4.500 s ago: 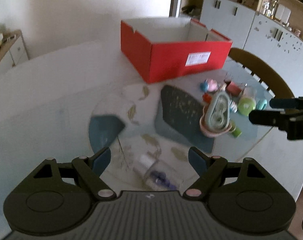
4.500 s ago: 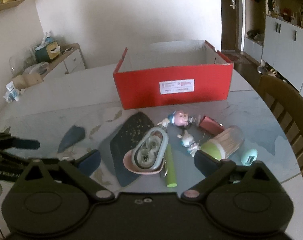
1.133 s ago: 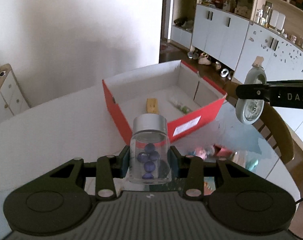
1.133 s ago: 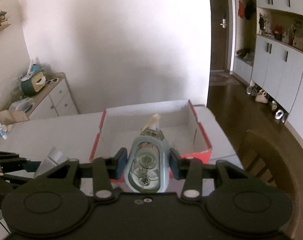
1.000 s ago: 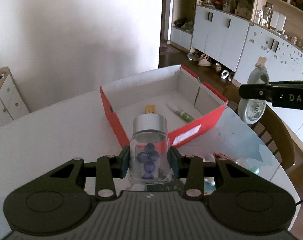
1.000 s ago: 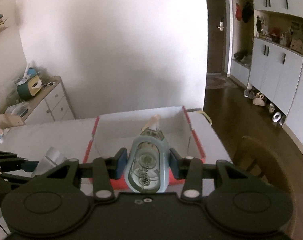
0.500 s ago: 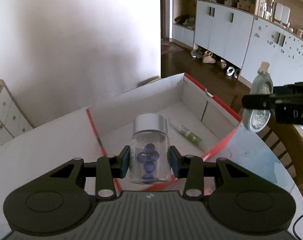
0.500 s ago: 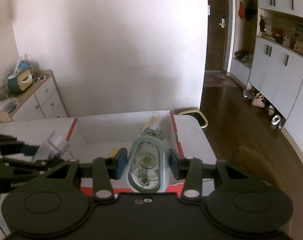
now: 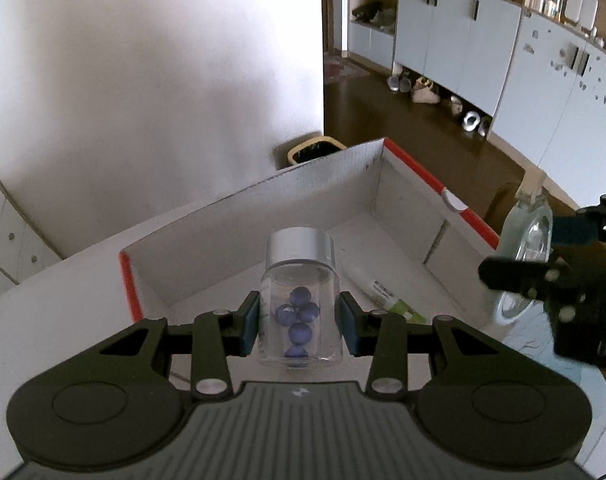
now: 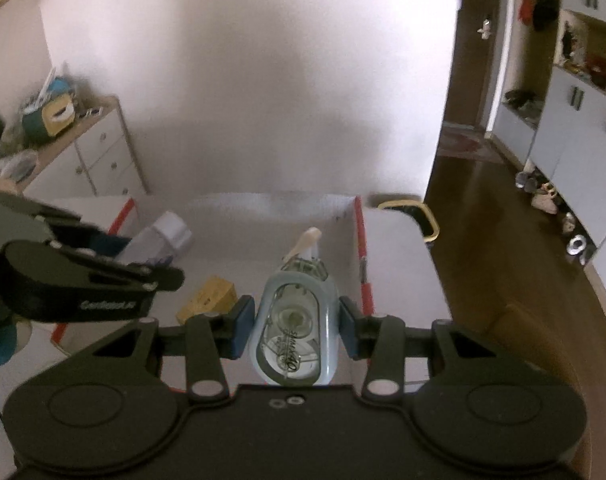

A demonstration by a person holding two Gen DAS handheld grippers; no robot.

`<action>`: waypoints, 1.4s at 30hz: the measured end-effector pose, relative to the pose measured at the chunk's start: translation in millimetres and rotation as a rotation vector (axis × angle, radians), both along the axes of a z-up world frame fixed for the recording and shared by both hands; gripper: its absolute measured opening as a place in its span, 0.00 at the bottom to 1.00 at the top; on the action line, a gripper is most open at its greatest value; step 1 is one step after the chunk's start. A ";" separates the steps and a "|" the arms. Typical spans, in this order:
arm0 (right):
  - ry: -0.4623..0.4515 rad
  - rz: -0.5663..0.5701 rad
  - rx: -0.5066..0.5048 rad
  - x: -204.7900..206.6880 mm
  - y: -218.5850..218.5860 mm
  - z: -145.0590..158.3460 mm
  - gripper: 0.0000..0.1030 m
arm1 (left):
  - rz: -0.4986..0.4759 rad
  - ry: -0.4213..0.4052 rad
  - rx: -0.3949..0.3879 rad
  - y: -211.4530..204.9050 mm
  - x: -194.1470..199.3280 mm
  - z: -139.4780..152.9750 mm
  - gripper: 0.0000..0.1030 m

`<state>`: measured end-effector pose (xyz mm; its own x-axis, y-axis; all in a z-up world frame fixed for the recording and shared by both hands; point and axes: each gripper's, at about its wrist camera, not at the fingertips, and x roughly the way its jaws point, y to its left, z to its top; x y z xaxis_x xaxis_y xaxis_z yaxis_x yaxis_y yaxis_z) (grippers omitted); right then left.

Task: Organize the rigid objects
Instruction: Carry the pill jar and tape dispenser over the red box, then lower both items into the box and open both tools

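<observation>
My left gripper [image 9: 301,320] is shut on a clear jar [image 9: 301,300] with a silver lid and blue beads, held above the open red box [image 9: 407,216]. My right gripper [image 10: 293,334] is shut on a light blue correction tape dispenser [image 10: 293,332], also above the red box [image 10: 361,248]. The right gripper with the dispenser [image 9: 527,236] shows at the right of the left wrist view. The left gripper and the jar [image 10: 163,236] show at the left of the right wrist view. Inside the box lie a green and white tube [image 9: 385,294] and a yellow block [image 10: 209,300].
The box stands on a white table [image 9: 55,312]. A white drawer unit [image 10: 87,152] stands at the left wall. A bin [image 9: 315,152] and dark wood floor lie beyond the table. Cabinets [image 9: 463,32] line the right side. A chair back [image 10: 543,344] is at the right.
Both grippers picked their objects up from the table, lifted them and carried them forward over the red box. In the last half second both came lower and closer to the box interior.
</observation>
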<state>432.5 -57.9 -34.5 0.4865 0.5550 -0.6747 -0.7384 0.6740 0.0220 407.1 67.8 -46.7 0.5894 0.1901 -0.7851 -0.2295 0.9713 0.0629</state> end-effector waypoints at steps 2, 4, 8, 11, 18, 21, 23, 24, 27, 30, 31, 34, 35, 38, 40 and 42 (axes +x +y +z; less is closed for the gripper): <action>0.014 0.022 -0.024 4.1 6.7 -5.8 0.42 | 0.003 0.010 -0.001 2.0 9.1 -5.3 0.39; 0.035 0.048 -0.058 8.6 14.0 -11.6 0.42 | 0.012 0.020 -0.002 4.7 17.6 -10.5 0.39; 0.044 0.090 -0.106 8.8 27.0 -20.7 0.42 | 0.024 0.035 -0.004 8.5 28.9 -17.9 0.39; 0.053 0.099 -0.120 11.5 33.1 -26.1 0.42 | 0.026 0.047 -0.002 9.2 38.2 -23.7 0.39; 0.064 0.125 -0.164 15.1 48.4 -38.9 0.42 | 0.027 0.082 -0.002 10.1 52.1 -41.0 0.39; 0.063 0.136 -0.191 16.9 52.2 -46.8 0.42 | 0.023 0.096 -0.006 10.9 56.4 -48.9 0.39; 0.074 0.137 -0.202 19.6 54.8 -50.4 0.42 | 0.018 0.107 -0.006 10.3 59.0 -53.1 0.39; 0.080 0.138 -0.204 20.8 55.9 -51.8 0.42 | 0.016 0.113 -0.004 10.2 60.0 -54.8 0.39; 0.088 0.142 -0.214 22.8 59.2 -55.0 0.42 | 0.015 0.138 -0.012 10.2 64.2 -61.7 0.39; 0.099 0.148 -0.219 25.0 61.7 -57.2 0.42 | 0.006 0.156 -0.014 9.8 67.9 -66.5 0.39; 0.101 0.149 -0.223 25.3 62.5 -58.1 0.42 | -0.001 0.162 -0.014 9.8 68.5 -68.1 0.39; 0.114 0.152 -0.224 28.0 62.3 -61.2 0.42 | -0.015 0.171 -0.016 12.2 74.3 -69.9 0.39; 0.117 0.153 -0.227 26.1 63.2 -63.0 0.42 | -0.019 0.176 -0.012 12.2 75.8 -69.9 0.39; 0.124 0.152 -0.231 25.0 63.3 -65.3 0.42 | -0.032 0.183 0.001 10.9 78.1 -71.5 0.39; 0.126 0.151 -0.232 24.0 62.9 -66.2 0.42 | -0.039 0.184 0.016 8.2 78.2 -72.0 0.40; 0.128 0.146 -0.230 25.6 63.3 -67.3 0.42 | -0.041 0.188 0.027 4.8 78.7 -71.4 0.40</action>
<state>458.1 5.4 -101.8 0.3155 0.4385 -0.8415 -0.8291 0.5587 -0.0197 485.8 72.6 -118.1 0.4407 0.1916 -0.8770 -0.1716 0.9769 0.1272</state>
